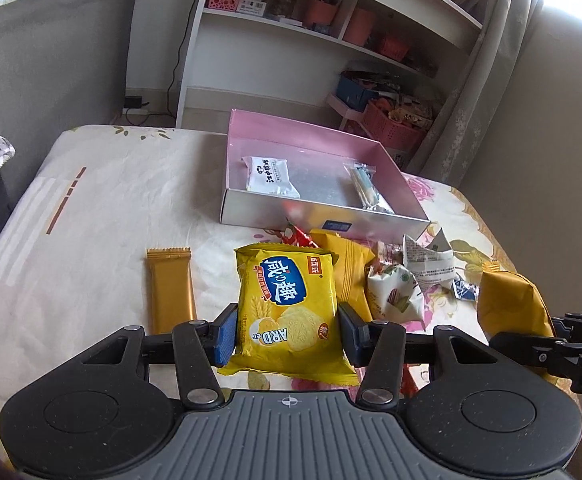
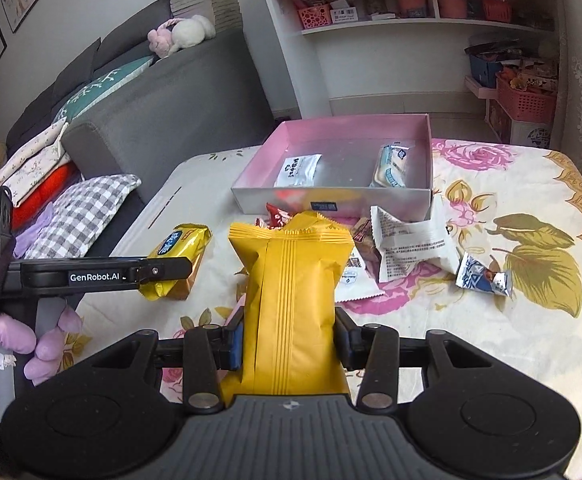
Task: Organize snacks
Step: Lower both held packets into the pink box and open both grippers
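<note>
Closest to the left wrist camera, the left gripper (image 1: 287, 332) has its blue pads clamped on both sides of a yellow cracker pack (image 1: 287, 304) with a blue label, held up clear of the flowered tablecloth (image 1: 103, 216). On the cloth to the left of it a slim gold bar wrapper (image 1: 170, 290) lies flat, apart from the rest. Beyond the pack, toward the far edge of the table, stands an open pink box (image 1: 315, 140); inside it a white sachet (image 1: 270, 178) lies on the left and a clear-wrapped blue-and-white snack (image 1: 365, 186) on the right. Between the box's near wall and the held pack sits a loose heap: a red wrapper (image 1: 297, 236), a white printed packet (image 1: 431, 260) and a white pouch with green print (image 1: 397, 294).

Seen from the right wrist, the right gripper (image 2: 289, 344) grips a plain yellow packet (image 2: 291, 304) by its lower half, upright and off the cloth. A hand in a lilac glove (image 2: 31, 340) holds the left gripper's handle at the left edge of this view. A small blue-and-silver candy (image 2: 483, 276) lies alone on the cloth to the right of the heap.
</note>
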The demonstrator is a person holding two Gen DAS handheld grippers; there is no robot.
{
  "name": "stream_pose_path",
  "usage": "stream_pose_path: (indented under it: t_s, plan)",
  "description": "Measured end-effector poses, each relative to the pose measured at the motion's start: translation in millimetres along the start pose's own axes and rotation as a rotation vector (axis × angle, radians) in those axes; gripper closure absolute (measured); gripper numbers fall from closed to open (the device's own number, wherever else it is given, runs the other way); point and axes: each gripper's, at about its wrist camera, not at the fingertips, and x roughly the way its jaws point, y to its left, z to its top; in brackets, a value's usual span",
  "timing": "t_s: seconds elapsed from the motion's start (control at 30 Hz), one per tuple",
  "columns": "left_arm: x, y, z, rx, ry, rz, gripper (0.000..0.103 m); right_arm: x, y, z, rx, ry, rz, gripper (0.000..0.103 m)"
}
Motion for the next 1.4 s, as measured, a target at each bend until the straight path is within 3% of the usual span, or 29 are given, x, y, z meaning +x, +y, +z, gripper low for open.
stream_pose_path:
  t_s: [0.43, 0.8, 1.1, 1.4]
  plan:
    - [15.6, -15.1, 37.3, -0.028, -0.029, -0.013, 0.054, 12.4, -16.7, 43.6, 0.111, -0.060, -0.023, 0.067]
    - [50.0, -18.1, 64.0, -0.107, -0.044, -0.006, 0.054, 44.1, -35.6, 75.7, 0.211, -0.083, -0.058, 0.067]
    - [78.8, -26.8, 80.7, -0.106, -0.089, 0.012, 0.054, 68.8, -44.8, 94.5, 0.265, -0.120, -0.064, 0.067]
    - [117.9, -51.0, 93.5, 0.053, -0.099, 0.033, 0.054, 102.3, -60.9, 109.3, 0.324, -0.132, -0.034, 0.067]
